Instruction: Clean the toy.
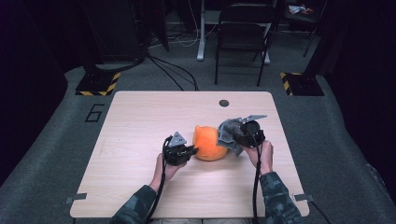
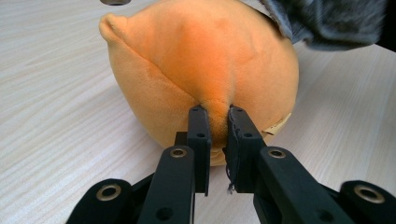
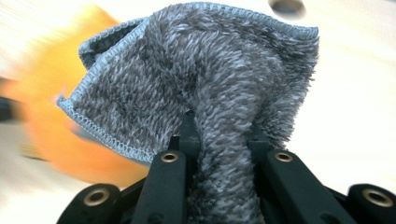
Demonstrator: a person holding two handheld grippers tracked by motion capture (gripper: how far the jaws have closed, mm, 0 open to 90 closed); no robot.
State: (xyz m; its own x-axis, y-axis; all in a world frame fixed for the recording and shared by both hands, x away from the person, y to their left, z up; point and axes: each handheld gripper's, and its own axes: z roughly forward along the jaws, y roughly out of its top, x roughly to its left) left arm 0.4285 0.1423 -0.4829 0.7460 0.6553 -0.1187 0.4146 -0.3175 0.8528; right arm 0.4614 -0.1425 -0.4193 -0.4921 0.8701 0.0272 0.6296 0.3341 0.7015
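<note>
An orange plush toy (image 1: pixel 209 143) lies near the middle of the wooden table (image 1: pixel 140 116). My left gripper (image 1: pixel 191 150) is at its left side, shut on a pinched fold of the orange plush toy (image 2: pixel 205 60); its fingertips (image 2: pixel 200 122) squeeze the fabric. My right gripper (image 1: pixel 233 135) is at the toy's right side, shut on a grey fluffy cloth (image 1: pixel 228 133). The grey cloth (image 3: pixel 196 84) bunches between the jaws and fans out above them, against the blurred orange toy (image 3: pixel 51 116). A corner of the grey cloth (image 2: pixel 327 21) hangs over the toy.
A round hole (image 1: pixel 224 103) sits in the table's far edge. Behind the table stand a folding chair (image 1: pixel 243 32), a desk leg (image 1: pixel 201 32) and two floor bases with yellow-black stripes (image 1: pixel 98 84). Grey carpet surrounds the table.
</note>
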